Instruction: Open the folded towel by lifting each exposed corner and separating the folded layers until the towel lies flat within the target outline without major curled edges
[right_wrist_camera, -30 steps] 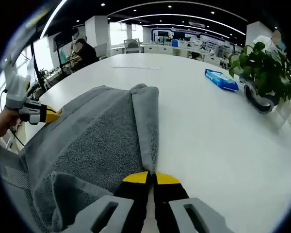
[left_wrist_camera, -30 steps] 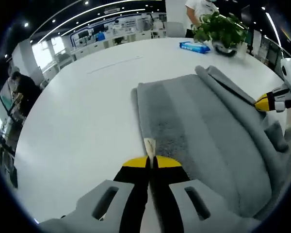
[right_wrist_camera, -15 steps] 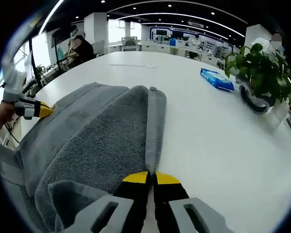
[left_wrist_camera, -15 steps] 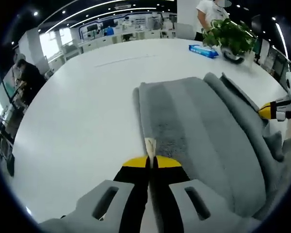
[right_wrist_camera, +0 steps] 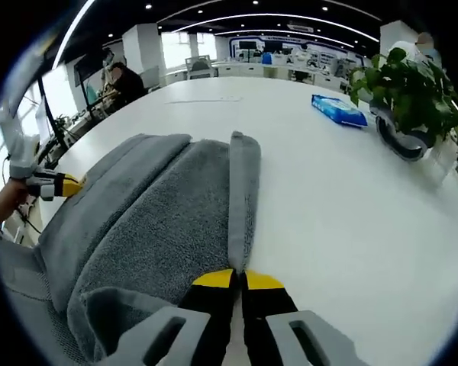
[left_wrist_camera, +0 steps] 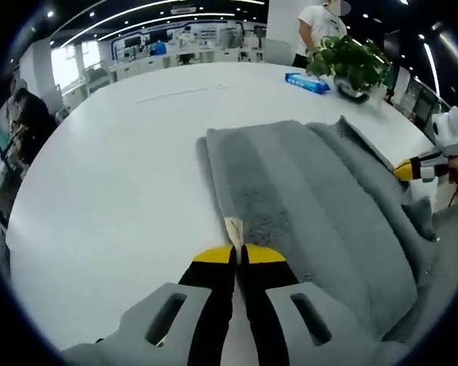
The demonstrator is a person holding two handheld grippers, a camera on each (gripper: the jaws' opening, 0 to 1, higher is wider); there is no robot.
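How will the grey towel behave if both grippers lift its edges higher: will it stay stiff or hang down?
The grey towel will probably sag between the left gripper and right gripper, since its middle already lies in soft folds. Its thick pile suggests some weight, so layers may drag. Both grippers are shut on thin edges, so a slip seems possible.

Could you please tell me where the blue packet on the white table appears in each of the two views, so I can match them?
Left gripper view: the blue packet lies at upper right, just left of the potted plant.
Right gripper view: it lies at upper right, again just left of the plant.
Shared landmark: the grey towel, beyond which the packet lies in both.
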